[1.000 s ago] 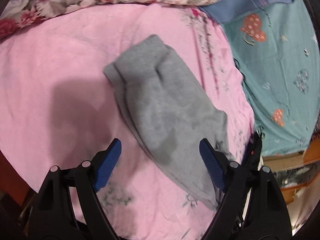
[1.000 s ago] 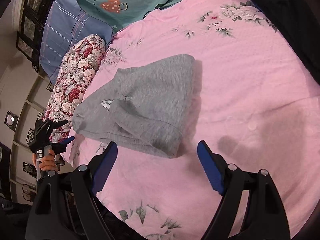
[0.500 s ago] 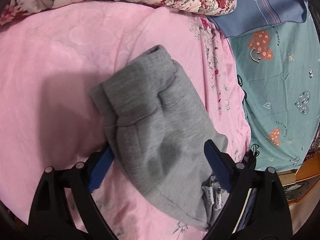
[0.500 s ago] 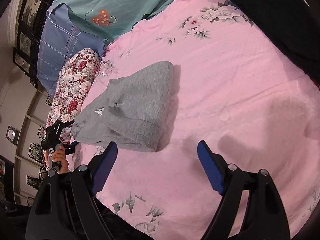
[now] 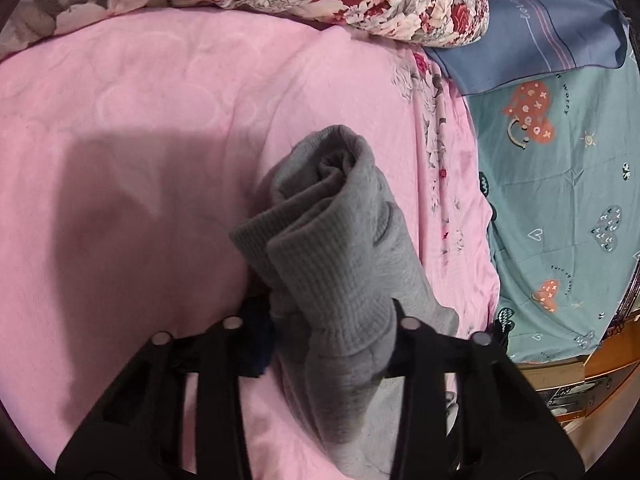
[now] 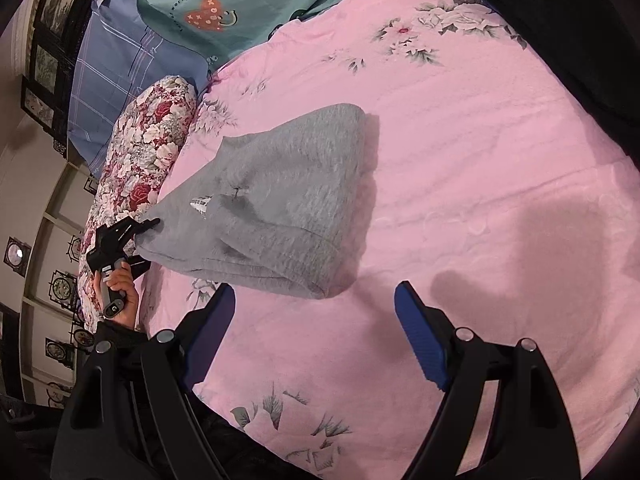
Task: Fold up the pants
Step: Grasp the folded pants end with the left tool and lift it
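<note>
The folded grey pants (image 6: 280, 200) lie on the pink bedspread (image 6: 460, 160). In the left wrist view the pants (image 5: 332, 248) bunch up between the fingers of my left gripper (image 5: 328, 332), which is shut on their ribbed end and lifts it a little. From the right wrist view the left gripper (image 6: 146, 226) holds the pants' left corner. My right gripper (image 6: 312, 320) is open and empty, just short of the pants' near edge, above the bedspread.
A red floral pillow (image 6: 140, 168) and a blue checked pillow (image 6: 120, 60) lie at the bed's head beside a teal sheet (image 5: 560, 200). A black garment (image 6: 560, 40) lies at the far right. A wooden edge (image 5: 592, 376) shows past the bed.
My left gripper moved in onto the pants' end and closed on it, bunching and lifting the cloth. My right gripper stayed open and drifted slightly.
</note>
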Available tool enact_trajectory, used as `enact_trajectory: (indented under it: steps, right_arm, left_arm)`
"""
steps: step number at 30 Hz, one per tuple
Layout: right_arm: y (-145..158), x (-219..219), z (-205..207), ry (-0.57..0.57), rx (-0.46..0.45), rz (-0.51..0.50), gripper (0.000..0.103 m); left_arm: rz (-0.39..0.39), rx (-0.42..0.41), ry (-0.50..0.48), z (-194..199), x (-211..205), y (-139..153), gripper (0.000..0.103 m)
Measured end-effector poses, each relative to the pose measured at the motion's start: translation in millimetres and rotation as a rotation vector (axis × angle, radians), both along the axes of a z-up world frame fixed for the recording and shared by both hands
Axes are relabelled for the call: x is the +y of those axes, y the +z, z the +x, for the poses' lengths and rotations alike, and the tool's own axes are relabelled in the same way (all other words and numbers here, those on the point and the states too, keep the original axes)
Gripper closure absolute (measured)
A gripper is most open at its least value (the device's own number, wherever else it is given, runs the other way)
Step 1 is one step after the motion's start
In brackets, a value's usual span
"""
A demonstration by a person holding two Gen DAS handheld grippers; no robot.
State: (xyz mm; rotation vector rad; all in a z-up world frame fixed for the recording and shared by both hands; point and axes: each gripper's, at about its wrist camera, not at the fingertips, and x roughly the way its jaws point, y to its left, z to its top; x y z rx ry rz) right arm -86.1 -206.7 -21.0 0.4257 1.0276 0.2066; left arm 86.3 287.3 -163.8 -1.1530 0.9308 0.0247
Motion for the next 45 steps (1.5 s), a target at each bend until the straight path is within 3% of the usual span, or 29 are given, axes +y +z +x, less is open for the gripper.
enact_trajectory:
  steps: [5,9,13,17,18,19,21,27,33,36,39,41,45]
  right_arm:
    - [3.6,17.0,11.4,0.021,0.026,-0.072,0.021]
    - [18.7,60.8,42.5,0.115,0.011,-0.118,0.021]
    - [29.5,123.0,100.6,0.231,-0.012,-0.154,0.021]
    - [13.4,199.7,180.0,0.360,0.042,-0.189,0.021]
    - [6.6,212.8,194.6,0.371,0.061,-0.210,0.031]
    - [-2.0,227.1,209.6,0.386,0.084,-0.243,0.061]
    - [-23.1,247.9,236.9,0.388,0.139,-0.320,0.086]
    - [-71.6,257.7,266.4,0.339,0.249,-0.355,0.086]
    - [-60.4,257.3,267.4,0.342,0.262,-0.346,0.086]
    - [-45.0,259.3,248.4,0.397,0.237,-0.316,0.086]
    - [-53.5,264.1,232.6,0.449,0.271,-0.282,0.086]
    - [-68.9,269.8,225.2,0.467,0.289,-0.319,0.086]
    - [-76.2,272.0,219.6,0.455,0.223,-0.347,0.084]
  left_arm:
    - [0.086,-0.099,0.006,-17.4,-5.4,13.5,0.072]
    - [0.112,-0.140,-0.012,-18.9,-6.2,20.7,0.071]
    - [0.117,-0.121,-0.028,-13.3,-3.7,10.8,0.071]
    - [0.067,-0.125,-0.037,-12.3,1.2,2.6,0.071]
    - [0.069,-0.125,-0.039,-12.4,0.9,2.4,0.071]
    - [0.068,-0.127,-0.039,-12.6,1.0,2.2,0.071]
    - [0.066,-0.130,-0.040,-13.0,0.5,1.4,0.071]
    - [0.055,-0.129,-0.054,-13.2,0.0,-0.6,0.071]
    - [0.051,-0.135,-0.054,-14.1,0.0,0.5,0.071]
    - [0.053,-0.134,-0.052,-15.5,-1.0,0.4,0.071]
    - [0.058,-0.131,-0.050,-16.1,-2.2,1.0,0.071]
    - [0.060,-0.127,-0.049,-16.7,-2.7,0.9,0.071]
    - [0.087,-0.118,-0.044,-16.6,-5.2,3.5,0.071]
